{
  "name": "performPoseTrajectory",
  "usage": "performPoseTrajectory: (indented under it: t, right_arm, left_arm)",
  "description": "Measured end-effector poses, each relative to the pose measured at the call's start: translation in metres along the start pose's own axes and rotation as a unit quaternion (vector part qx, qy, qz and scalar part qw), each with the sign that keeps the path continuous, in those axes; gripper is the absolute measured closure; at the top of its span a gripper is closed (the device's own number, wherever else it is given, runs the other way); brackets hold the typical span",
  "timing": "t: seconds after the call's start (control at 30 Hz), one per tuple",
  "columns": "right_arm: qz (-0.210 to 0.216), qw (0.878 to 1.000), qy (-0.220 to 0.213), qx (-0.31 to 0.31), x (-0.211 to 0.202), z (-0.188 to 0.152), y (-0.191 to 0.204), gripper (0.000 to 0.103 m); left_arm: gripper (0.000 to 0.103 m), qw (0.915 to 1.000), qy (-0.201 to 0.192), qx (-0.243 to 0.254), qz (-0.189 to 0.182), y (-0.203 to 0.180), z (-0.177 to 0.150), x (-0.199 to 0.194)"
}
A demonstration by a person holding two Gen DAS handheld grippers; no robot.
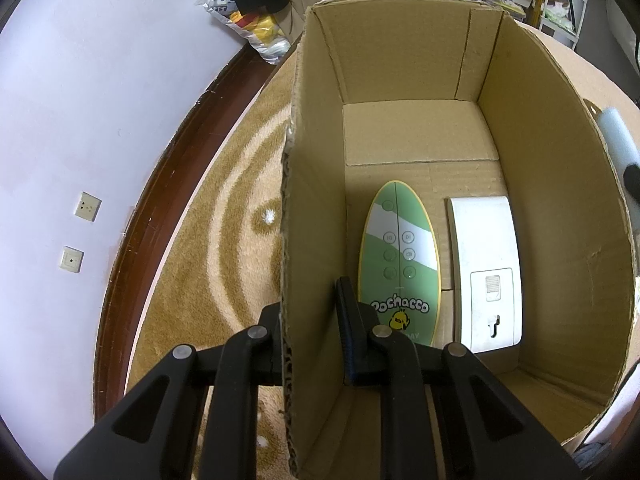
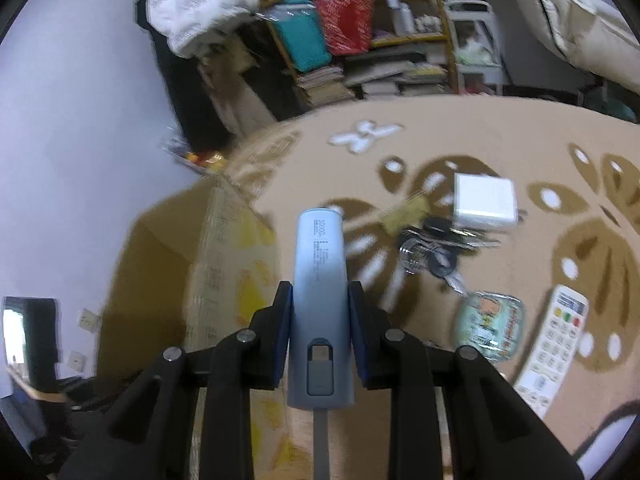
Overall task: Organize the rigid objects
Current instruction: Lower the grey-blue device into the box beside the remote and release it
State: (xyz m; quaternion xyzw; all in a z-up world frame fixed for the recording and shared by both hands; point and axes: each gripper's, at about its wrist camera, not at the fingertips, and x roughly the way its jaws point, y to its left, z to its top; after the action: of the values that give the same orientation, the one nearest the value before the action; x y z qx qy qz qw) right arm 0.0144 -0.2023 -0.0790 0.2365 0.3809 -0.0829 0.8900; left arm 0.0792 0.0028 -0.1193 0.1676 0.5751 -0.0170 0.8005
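Observation:
A cardboard box (image 1: 532, 184) stands open on the rug. Inside it lie a green oval Pochacco remote (image 1: 398, 252) and a white flat device (image 1: 486, 264). My left gripper (image 1: 310, 320) is shut on the box's left wall, one finger inside and one outside. My right gripper (image 2: 320, 312) is shut on a light blue power bank (image 2: 320, 280) and holds it above the rug, right of the box (image 2: 168, 248). The power bank's tip also shows at the right edge of the left wrist view (image 1: 618, 140).
On the tan patterned rug (image 2: 500, 136) lie a white charger block (image 2: 484, 200), a bunch of keys (image 2: 436, 248), a cartoon-printed pouch (image 2: 488, 328) and a white remote (image 2: 554, 344). Cluttered shelves (image 2: 360, 40) stand behind. A wall with sockets (image 1: 86, 206) is at left.

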Motion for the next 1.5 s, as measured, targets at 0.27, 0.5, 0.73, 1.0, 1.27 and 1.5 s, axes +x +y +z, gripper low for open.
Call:
performPoseTrajectory:
  t: [0.27,0.5,0.73,1.0,1.27,1.5]
  right_arm:
    - [0.036,0.998,-0.037,-0.041,-0.014,0.0,0.03,0.075]
    - [0.063,0.994,-0.044,-0.079,-0.016,0.001,0.053,0.075]
    - [0.086,0.989,-0.03,-0.12,-0.006,-0.004,0.075,0.075]
    - [0.085,0.986,0.0,-0.141,0.009,-0.014,0.084,0.075]
    - [0.068,0.985,0.006,-0.161,0.016,-0.018,0.087,0.082]
    - [0.053,0.984,-0.005,-0.173,0.003,-0.016,0.086,0.08]
  left_arm:
    - [0.085,1.0,0.0,-0.001,0.001,-0.001,0.0,0.0]
    - [0.085,1.0,0.001,-0.002,0.003,-0.002,0.0,0.001]
    - [0.087,1.0,0.0,-0.003,-0.003,-0.002,-0.001,0.001]
    - [0.088,0.9999,0.008,-0.009,-0.012,0.002,0.001,0.002]
    - [0.087,0.9998,0.011,-0.009,-0.012,0.002,0.001,0.002]
    - [0.087,0.9998,0.012,-0.01,-0.012,0.003,0.002,0.003]
